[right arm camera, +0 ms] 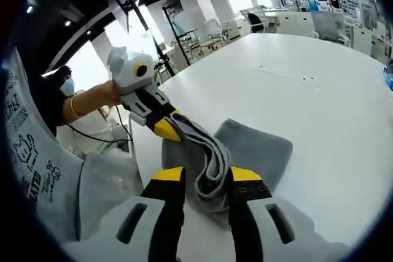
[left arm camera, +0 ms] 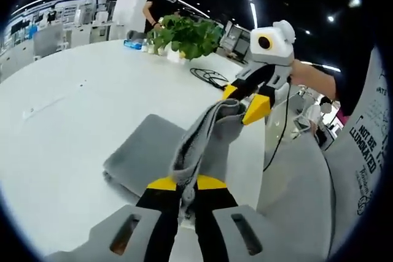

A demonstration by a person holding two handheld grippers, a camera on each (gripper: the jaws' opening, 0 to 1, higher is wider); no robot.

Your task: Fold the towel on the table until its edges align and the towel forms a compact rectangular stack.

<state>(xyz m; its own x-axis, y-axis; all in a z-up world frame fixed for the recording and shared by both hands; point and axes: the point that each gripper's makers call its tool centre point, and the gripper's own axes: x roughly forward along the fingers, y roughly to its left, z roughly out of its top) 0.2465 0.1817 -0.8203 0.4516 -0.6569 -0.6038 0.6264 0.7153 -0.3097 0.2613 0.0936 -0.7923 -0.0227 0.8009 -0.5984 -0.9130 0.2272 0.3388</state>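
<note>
We hold a gray towel point(left arm camera: 202, 139) up by one edge, and that edge runs in a line from one tool to the other. The rest of the towel hangs down and lies on the white surface point(left arm camera: 67, 133), on the far side of both tools. So we think the raised edge must go forward, over that flat part, to meet its far edge.

The left tool point(left arm camera: 186, 183) is clamped on one end of the edge. The right tool point(right arm camera: 207, 176) is clamped on the other end. Both hands look about as near to the flat part.
</note>
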